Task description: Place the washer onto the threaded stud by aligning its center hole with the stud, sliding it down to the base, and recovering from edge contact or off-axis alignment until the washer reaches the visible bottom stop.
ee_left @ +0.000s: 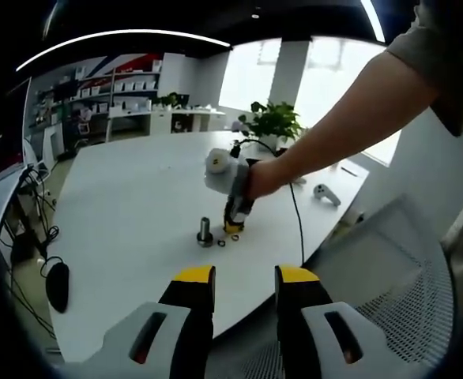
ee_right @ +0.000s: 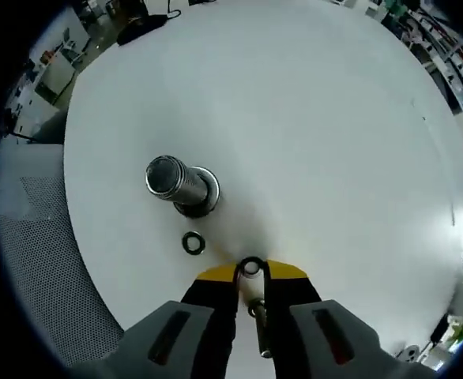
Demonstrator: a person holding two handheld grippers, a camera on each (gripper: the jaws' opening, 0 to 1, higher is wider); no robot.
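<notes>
Right tongs pinch a washer at their tips, near the stud; left tongs gape.

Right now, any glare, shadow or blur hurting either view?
Left gripper view: bright windows wash out the background; stud small but legible. Right gripper view: even light, soft shadow under the stud, washer sharp at the right gripper; fisheye bends the table edge.

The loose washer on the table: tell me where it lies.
In the right gripper view, the loose washer lies flat on the white table, just below the threaded stud and up-left of the right gripper.
</notes>
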